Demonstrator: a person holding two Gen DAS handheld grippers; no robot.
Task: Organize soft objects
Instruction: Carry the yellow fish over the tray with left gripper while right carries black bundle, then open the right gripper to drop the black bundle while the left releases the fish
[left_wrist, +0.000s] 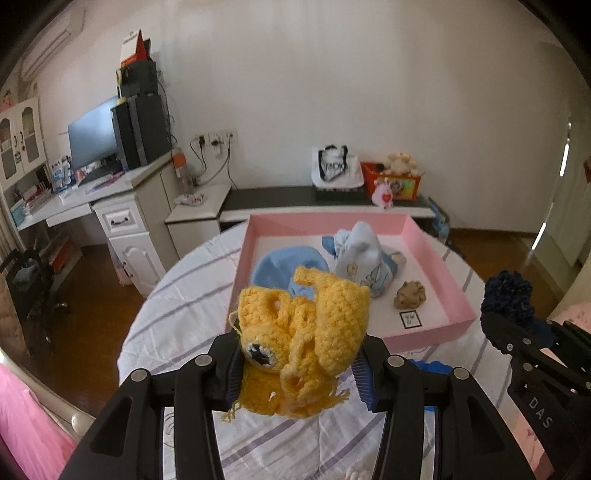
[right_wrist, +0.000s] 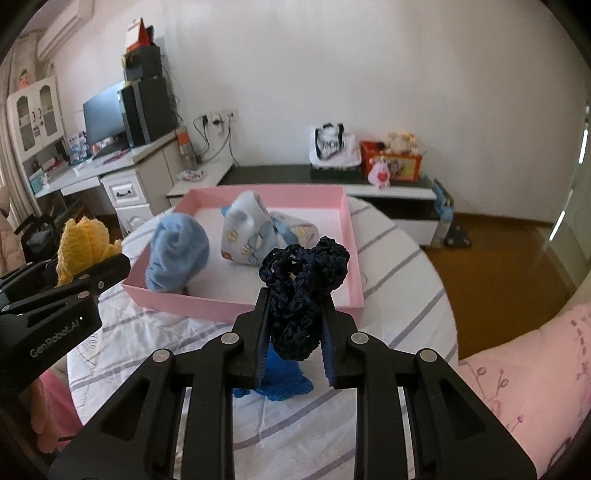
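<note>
Yellow crochet toy (left_wrist: 303, 332) clamped in left gripper (left_wrist: 299, 369); right gripper (right_wrist: 293, 332) clamps navy crochet piece (right_wrist: 303, 284), both above pink tray (left_wrist: 436, 273).

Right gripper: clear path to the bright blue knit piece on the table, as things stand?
Probably not yet. The right gripper is shut on the navy crochet piece, so its jaws are occupied. The bright blue knit piece lies unobstructed just below it on the table.

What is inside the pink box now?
Inside the pink box lie a light blue knitted hat, a pale printed cloth item and a small brown scrunchie. The held yellow crochet toy hides the box's near corner.
</note>
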